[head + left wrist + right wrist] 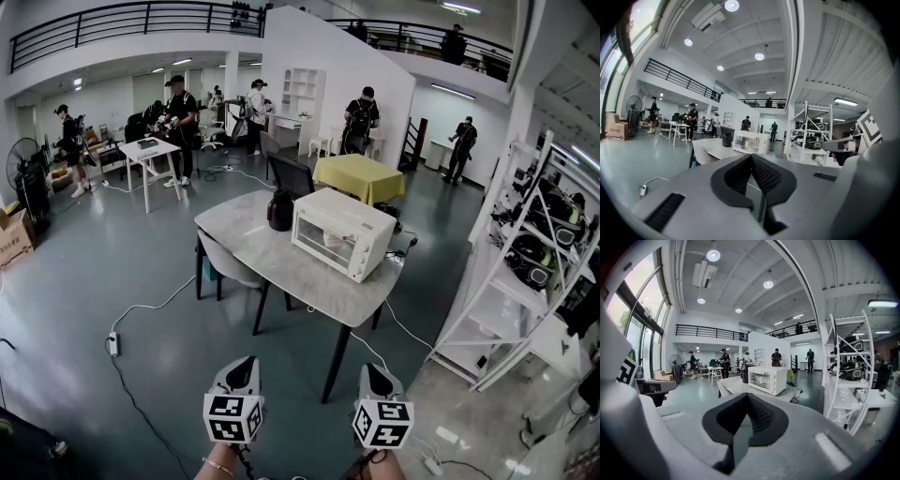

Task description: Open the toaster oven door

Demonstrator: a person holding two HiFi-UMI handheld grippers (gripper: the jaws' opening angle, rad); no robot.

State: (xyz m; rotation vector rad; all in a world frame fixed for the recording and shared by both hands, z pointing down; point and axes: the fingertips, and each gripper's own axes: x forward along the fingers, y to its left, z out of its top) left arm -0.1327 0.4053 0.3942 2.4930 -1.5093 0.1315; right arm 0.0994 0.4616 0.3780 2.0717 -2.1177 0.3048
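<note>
The desk [281, 272] stands in the middle of the frame in the head view, with the toaster oven [342, 232] on its right half and its glass door [323, 241] closed, facing lower left. The oven is likely a light, rigid metal box that could slide on the smooth top if pulled hard. The door is probably hinged low, stiff at first, and its glass fragile. The best hold is judged to be a handle along the door's top edge, though it is too small to make out. A dark jug [280, 210] sits just beside the oven's left end.

At the bottom of the frame, well apart from the desk, the left hand-held gripper [246, 364] and right hand-held gripper [372, 371] both have jaws pressed together on nothing.

No brand or writing is legible.
</note>
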